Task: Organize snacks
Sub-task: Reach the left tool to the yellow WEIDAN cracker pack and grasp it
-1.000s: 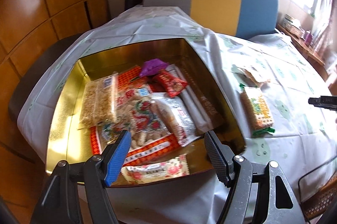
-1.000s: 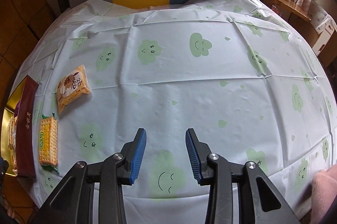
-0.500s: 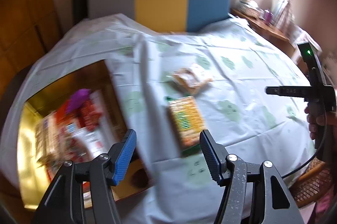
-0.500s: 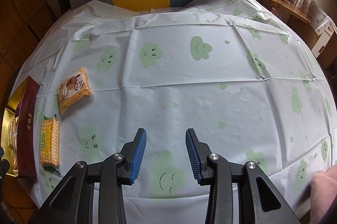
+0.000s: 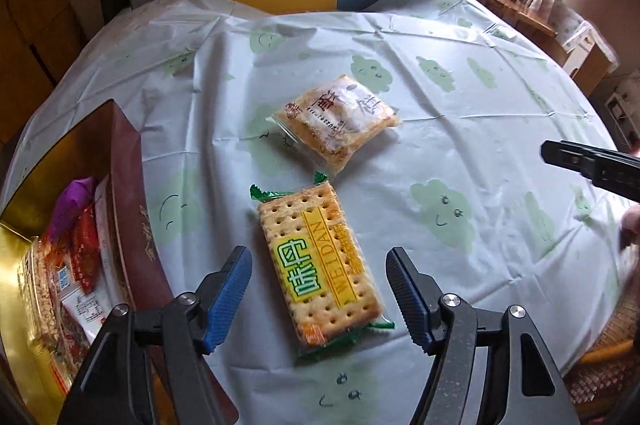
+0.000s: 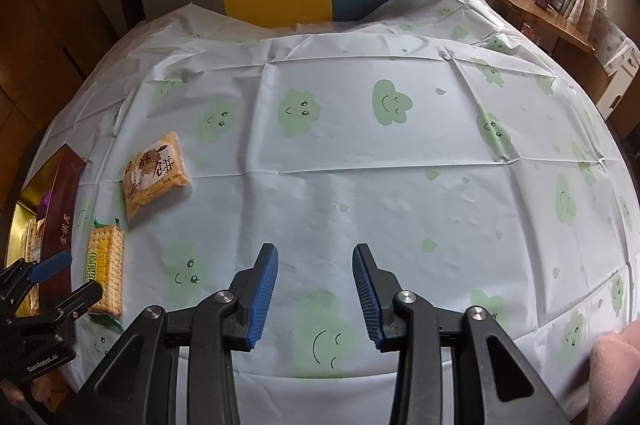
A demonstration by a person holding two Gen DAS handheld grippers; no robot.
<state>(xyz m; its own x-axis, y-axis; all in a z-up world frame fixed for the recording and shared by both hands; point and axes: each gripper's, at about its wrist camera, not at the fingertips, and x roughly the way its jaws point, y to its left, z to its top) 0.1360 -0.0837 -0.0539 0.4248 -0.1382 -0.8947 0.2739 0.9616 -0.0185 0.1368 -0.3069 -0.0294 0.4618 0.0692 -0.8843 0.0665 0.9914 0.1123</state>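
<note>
Item 1. Left gripper (image 5: 319,283): jaws spread wide, holding nothing, poised over the near end of the cracker packet, one finger to each long side and not touching it.

Item 2. Cracker packet (image 5: 320,267): clear wrapper with green crimped ends and a yellow-green label, lying flat on the tablecloth (image 5: 460,129), long axis running away from the gripper. Thin and flat; it likely needs a low pinch across its width.

Item 3. Pastry packet (image 5: 336,121): square, clear wrapper with printed characters, flat on the cloth just beyond the crackers, apart from them.

Item 4. Gift box (image 5: 128,209): maroon outer wall, gold-lined, at the table's left edge beside the crackers. Already holds assorted wrapped snacks (image 5: 76,265).

Item 5. Right gripper (image 6: 314,285): jaws moderately parted, empty, over bare cloth well apart from both packets.

Step in hand, as judged: approach to the cracker packet, two loose items remaining. Next move calls for lowering the left fingers to cloth level, closing on the packet's edges, then carrying it left over the box wall.
</note>
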